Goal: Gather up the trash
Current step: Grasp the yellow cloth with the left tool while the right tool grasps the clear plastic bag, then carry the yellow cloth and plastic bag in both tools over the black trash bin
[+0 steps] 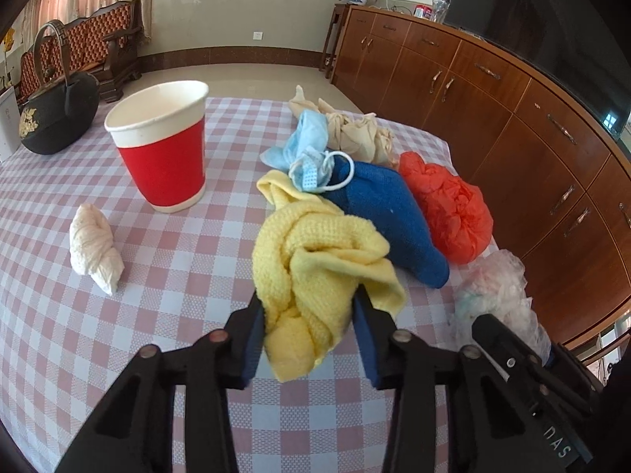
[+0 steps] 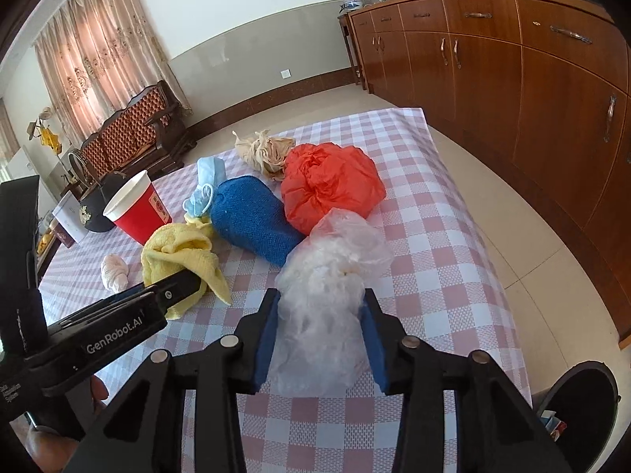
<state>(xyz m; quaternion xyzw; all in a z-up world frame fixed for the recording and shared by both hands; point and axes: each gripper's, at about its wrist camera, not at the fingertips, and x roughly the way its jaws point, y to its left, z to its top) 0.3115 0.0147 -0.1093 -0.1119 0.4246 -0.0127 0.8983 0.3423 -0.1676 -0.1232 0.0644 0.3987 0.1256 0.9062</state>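
I have both grippers tipped down toward the table, side by side. My left gripper points down at a slant, and its two blue pads squeeze the near end of the yellow cloth. The cloth is bunched up between them, and the rest of it lies on the checked tablecloth. In the right wrist view I see this gripper from the side, reaching in from the left with its tip on the yellow cloth.

My right gripper points down at about the same slant. Its pads press in on both sides of the clear plastic bag, so it is clamped on the bag. The bag is crumpled and sits on the table near the front edge. A bit of a hand shows at the lower left, under the left gripper's body.

The other trash lies just past my grippers. The blue cloth touches the yellow cloth. The red plastic bag is right beside the blue cloth. A light blue face mask lies on top of the blue cloth's far end. A beige rag sits behind it. A white tissue wad lies alone on the left, near the red paper cup, which stands upright. A black teapot stands at the far left.
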